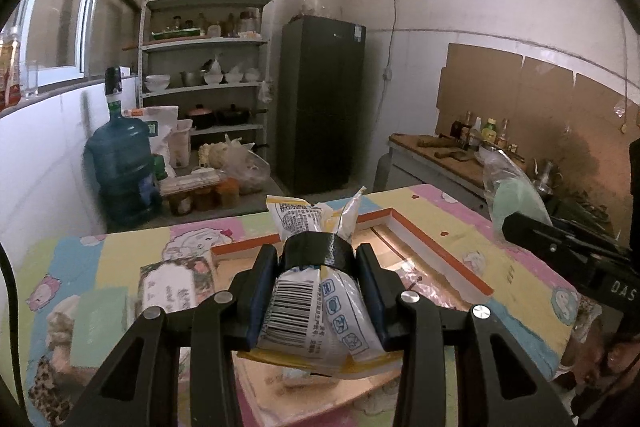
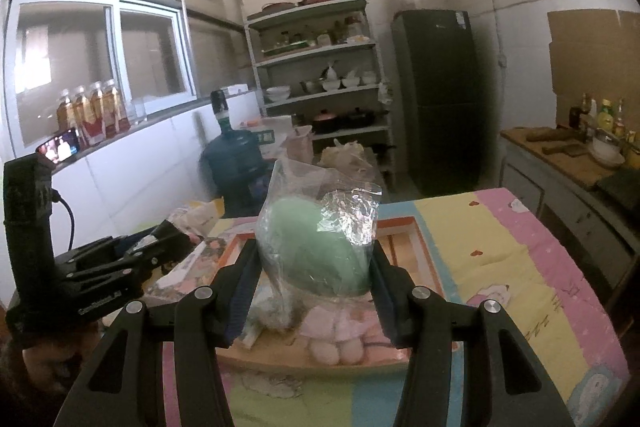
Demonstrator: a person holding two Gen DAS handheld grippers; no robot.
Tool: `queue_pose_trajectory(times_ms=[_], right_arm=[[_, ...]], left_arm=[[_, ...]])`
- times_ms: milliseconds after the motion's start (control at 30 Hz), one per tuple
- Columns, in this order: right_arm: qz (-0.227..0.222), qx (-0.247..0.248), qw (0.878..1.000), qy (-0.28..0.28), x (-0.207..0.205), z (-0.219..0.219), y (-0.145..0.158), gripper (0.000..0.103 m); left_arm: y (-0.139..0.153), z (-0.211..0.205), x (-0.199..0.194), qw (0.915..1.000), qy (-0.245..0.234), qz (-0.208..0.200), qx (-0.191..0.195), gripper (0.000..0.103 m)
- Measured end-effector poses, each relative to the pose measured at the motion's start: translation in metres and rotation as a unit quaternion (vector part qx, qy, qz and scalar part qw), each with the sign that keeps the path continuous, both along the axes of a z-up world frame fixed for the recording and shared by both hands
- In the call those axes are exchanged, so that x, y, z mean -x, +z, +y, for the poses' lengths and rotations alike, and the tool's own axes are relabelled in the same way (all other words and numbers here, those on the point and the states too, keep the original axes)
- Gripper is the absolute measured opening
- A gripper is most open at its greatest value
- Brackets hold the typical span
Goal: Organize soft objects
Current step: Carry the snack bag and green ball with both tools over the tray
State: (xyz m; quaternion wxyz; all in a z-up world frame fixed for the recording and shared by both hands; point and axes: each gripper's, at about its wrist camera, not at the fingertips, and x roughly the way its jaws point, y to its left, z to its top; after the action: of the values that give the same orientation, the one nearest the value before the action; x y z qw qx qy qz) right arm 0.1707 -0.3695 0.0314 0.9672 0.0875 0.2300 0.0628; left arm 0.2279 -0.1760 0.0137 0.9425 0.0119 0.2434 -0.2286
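1. A cluttered kitchen; the counter (image 1: 460, 227) wears a pastel cartoon-print cloth.
2. The left tongs (image 1: 316, 263) are clenched on a crinkly white-and-yellow plastic packet bound with black tape (image 1: 308, 291), held above the counter's near edge.
3. The right tongs (image 2: 316, 259) grasp a clear plastic bag holding a soft green egg-shaped sponge (image 2: 320, 247), also aloft.
4. Both look light, squashy and slippery-skinned; gripping mid-body seems safest.
5. An orange-rimmed shallow tray (image 1: 440, 247) lies beyond, mid-counter.
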Motion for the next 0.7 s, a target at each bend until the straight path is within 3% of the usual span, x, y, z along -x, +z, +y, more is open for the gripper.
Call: queue_pose_trajectory(times_ms=[333,700], right_arm=[[0.018,0.0,1.0,0.008,-0.039,-0.022,-0.002,0.054],[0.091,-0.009,0.996,0.023,-0.102,-0.033,-0.037,0.054]], left_arm=[[-0.007,-0.029,-0.049,0.999,-0.001,0.042,-0.011,0.041],[-0.035,-0.053,-0.099,0.993,-0.003,0.114,-0.029,0.041]])
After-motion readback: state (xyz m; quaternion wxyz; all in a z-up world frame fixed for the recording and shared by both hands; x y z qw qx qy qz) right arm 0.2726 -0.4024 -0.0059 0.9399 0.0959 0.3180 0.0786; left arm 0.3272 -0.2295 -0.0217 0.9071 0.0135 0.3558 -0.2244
